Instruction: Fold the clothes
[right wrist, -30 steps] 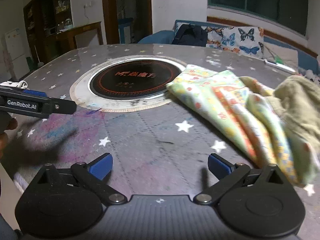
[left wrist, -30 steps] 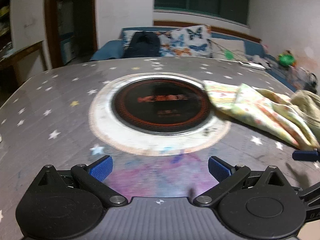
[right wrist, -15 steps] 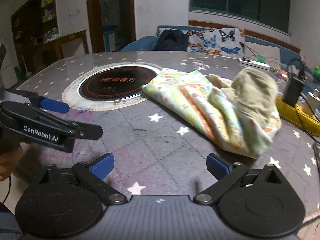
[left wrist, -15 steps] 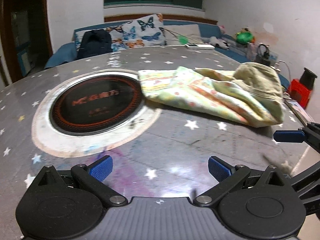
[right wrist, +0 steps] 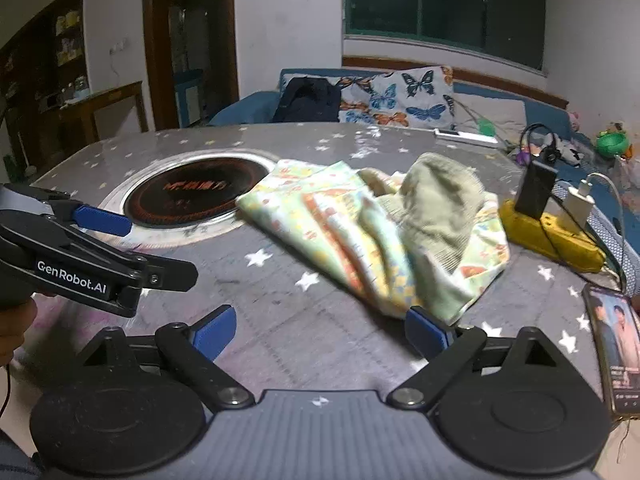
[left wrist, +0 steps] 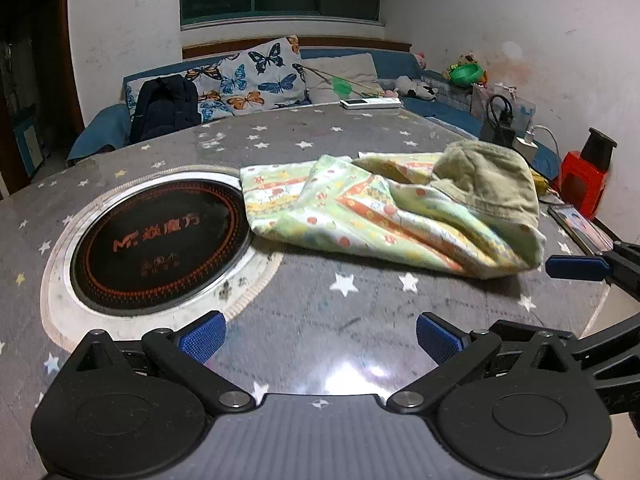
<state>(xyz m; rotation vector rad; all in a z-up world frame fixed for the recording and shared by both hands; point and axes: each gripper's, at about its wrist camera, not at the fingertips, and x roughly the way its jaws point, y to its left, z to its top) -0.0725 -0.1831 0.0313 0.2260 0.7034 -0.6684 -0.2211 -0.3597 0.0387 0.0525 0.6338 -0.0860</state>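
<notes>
A crumpled pale green patterned cloth lies on the grey star-printed table, with an olive-green garment bunched on its right end. Both show in the right wrist view, the patterned cloth and the olive garment. My left gripper is open and empty, above the table short of the cloth. My right gripper is open and empty; its right fingertip is at the cloth's near edge. The left gripper shows at left in the right wrist view.
A round black induction cooktop is set in the table left of the cloth. A yellow power strip with chargers and a phone lie at the right. A sofa with butterfly cushions stands behind.
Both grippers have swung to the right, bringing the cloth pile toward the centre of each view. The right gripper has come up to the cloth's near edge. Both stay open.
</notes>
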